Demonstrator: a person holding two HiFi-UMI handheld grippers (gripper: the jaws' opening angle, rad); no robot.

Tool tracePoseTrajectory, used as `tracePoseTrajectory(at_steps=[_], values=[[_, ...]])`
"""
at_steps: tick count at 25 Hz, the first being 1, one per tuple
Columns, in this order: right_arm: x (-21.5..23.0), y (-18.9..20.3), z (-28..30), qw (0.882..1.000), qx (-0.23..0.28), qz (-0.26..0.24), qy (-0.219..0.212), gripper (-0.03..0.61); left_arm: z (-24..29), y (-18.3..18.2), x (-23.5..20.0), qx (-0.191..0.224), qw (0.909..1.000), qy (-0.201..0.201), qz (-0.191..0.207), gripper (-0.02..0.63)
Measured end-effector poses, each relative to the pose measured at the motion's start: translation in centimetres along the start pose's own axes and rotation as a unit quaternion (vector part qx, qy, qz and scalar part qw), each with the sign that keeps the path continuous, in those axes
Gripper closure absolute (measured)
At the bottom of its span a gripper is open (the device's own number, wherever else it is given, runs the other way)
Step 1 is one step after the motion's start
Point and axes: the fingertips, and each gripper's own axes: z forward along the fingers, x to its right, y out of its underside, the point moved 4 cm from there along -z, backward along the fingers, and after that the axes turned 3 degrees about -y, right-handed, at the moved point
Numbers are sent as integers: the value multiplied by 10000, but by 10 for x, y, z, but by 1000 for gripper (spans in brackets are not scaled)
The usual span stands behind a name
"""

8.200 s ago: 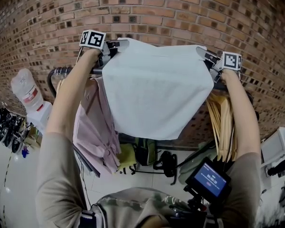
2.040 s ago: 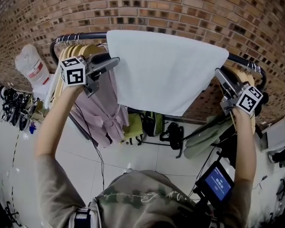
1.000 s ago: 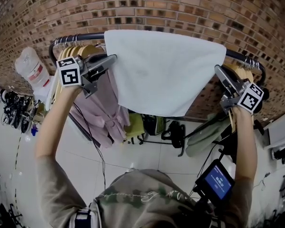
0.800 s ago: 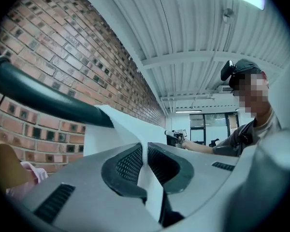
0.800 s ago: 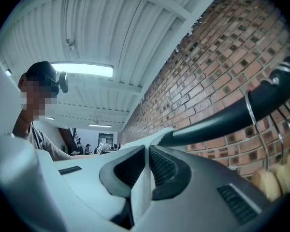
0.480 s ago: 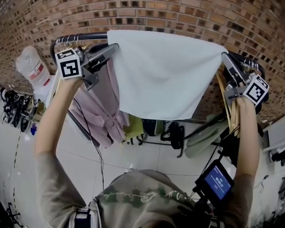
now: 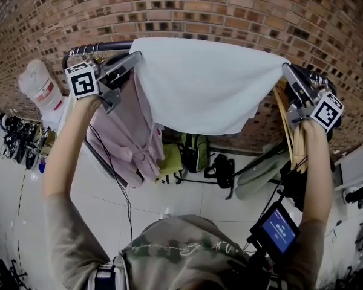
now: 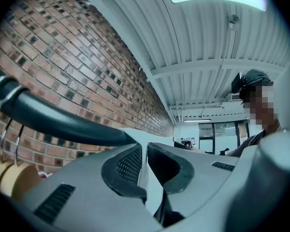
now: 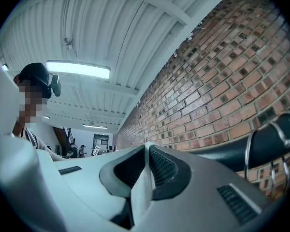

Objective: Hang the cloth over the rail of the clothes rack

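1. Holding the cloth by its two side edges, the left gripper and the right gripper were each closed narrow on the fabric, just beside the rail.
2. The cloth lay over the rail, and its front part hung below it.
3. The step seemed to be the last evening of the drape. Next, I judge, both jaws should let go and draw away from the rail without dragging the cloth.
4. Compared with one second before, both grippers stood higher, near the rail's level, and the hem below the rail was lifted.
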Motion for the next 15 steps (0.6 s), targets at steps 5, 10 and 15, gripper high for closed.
tracePoseTrajectory(at_steps=[5,10,15], values=[[-3,-11,1,10000,49,3,-1,546,7,9,9,91,9996,162,-192,580],[1,-9,-5,9999,60,-55,107,546,10,11,8,-61,9999,74,56,580],[2,2,-12,9995,301,120,-27,545,6,13,13,-69,9994,277,193,578]])
